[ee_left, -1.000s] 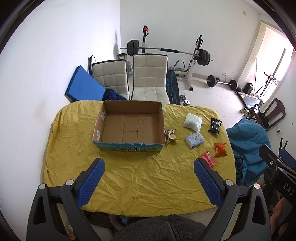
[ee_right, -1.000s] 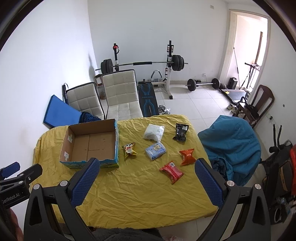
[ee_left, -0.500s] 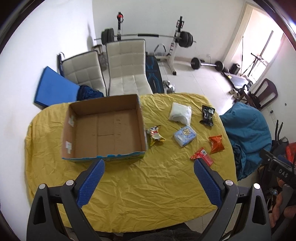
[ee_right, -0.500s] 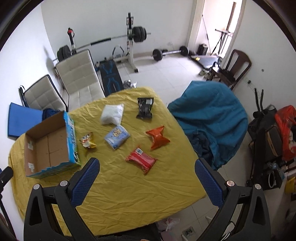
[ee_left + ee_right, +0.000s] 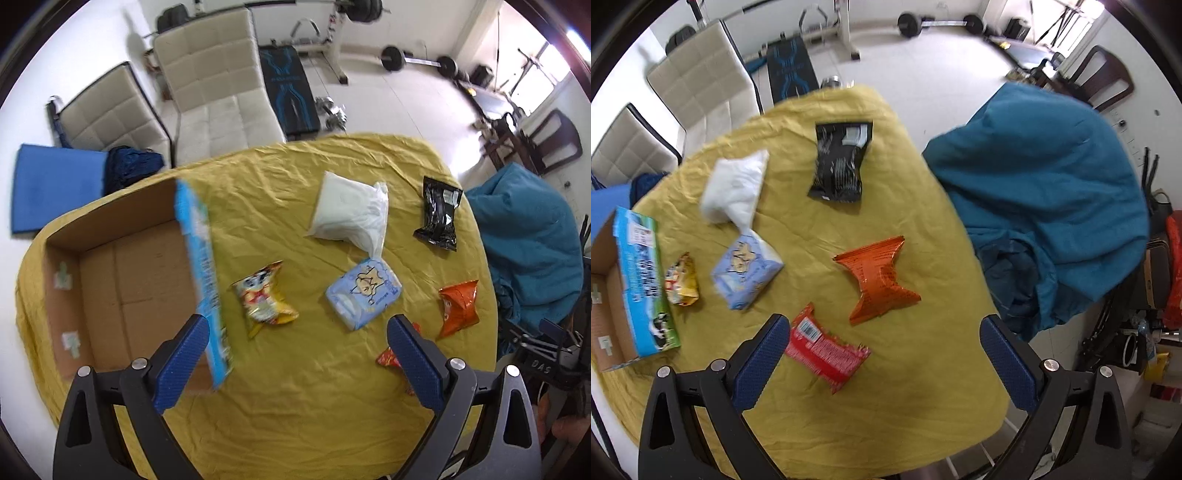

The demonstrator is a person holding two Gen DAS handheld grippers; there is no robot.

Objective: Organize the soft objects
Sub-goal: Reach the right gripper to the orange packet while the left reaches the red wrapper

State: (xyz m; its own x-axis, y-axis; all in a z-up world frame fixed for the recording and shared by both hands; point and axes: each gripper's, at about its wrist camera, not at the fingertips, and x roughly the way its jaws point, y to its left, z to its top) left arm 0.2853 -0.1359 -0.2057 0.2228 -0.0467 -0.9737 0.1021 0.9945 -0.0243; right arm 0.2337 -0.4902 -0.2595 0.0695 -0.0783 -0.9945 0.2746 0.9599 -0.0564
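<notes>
Yellow cloth covers the surface (image 5: 295, 406), and both views now sit much closer over it than a second ago, when the whole room and the far wall filled the frames. I judge the approach phase is under way and no packet has been picked yet.

The cardboard box (image 5: 122, 280) lies empty and serves as the landmark. Six soft packets lie to the right of it, none inside:
- one yellow snack bag (image 5: 264, 299), just beside the box wall
- one pale blue tissue pack (image 5: 364, 293), farther right
- one white plastic bag (image 5: 351, 216), beyond the tissue pack
- one black packet (image 5: 842, 162), farthest from the box
- one orange packet (image 5: 881, 278)
- one red packet (image 5: 823, 349), nearest the right gripper

The left gripper (image 5: 295, 354) hangs spread wide and empty above the cloth by the box's near corner. The right gripper (image 5: 884, 354) is likewise spread and empty, over the red packet.
</notes>
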